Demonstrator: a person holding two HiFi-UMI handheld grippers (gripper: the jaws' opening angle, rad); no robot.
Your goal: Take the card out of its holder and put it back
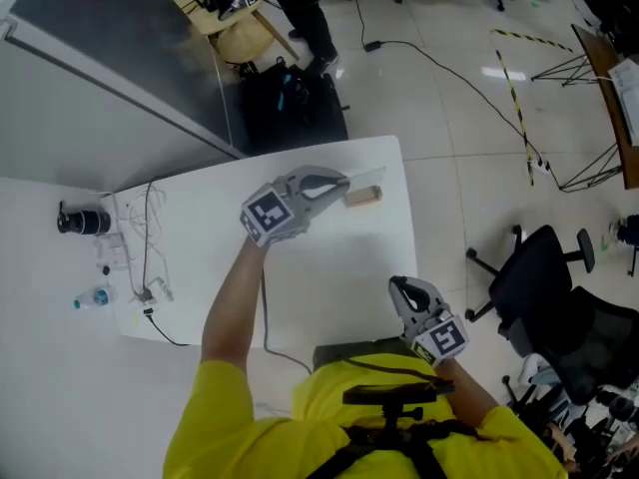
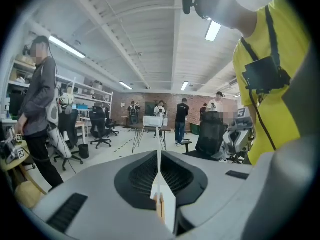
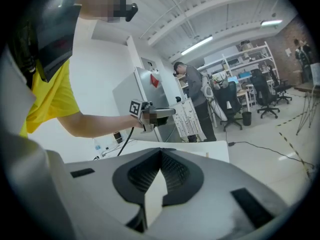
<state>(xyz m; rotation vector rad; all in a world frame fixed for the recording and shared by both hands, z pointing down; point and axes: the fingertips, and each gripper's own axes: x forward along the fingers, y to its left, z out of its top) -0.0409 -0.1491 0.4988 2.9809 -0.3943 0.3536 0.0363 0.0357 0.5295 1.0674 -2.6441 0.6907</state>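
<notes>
On the white table (image 1: 329, 277) a small wooden card holder (image 1: 362, 197) lies near the far right edge. My left gripper (image 1: 342, 182) reaches to it from the left, shut on a thin pale card (image 1: 367, 175) just above the holder. In the left gripper view the card (image 2: 159, 171) shows edge-on between the closed jaws of the left gripper (image 2: 159, 156), with the wooden holder (image 2: 160, 207) right beneath it. I cannot tell whether the card's edge sits in the slot. My right gripper (image 1: 401, 286) hangs by the table's front edge, shut and empty (image 3: 160, 153). It looks toward the left gripper (image 3: 150, 113).
Loose cables (image 1: 145, 252), a black cylinder (image 1: 83, 220) and a water bottle (image 1: 95, 297) lie at the table's left end. A black bag (image 1: 290, 103) stands on the floor beyond the table. A black office chair (image 1: 544, 277) is at the right. A person (image 1: 300, 8) stands farther off.
</notes>
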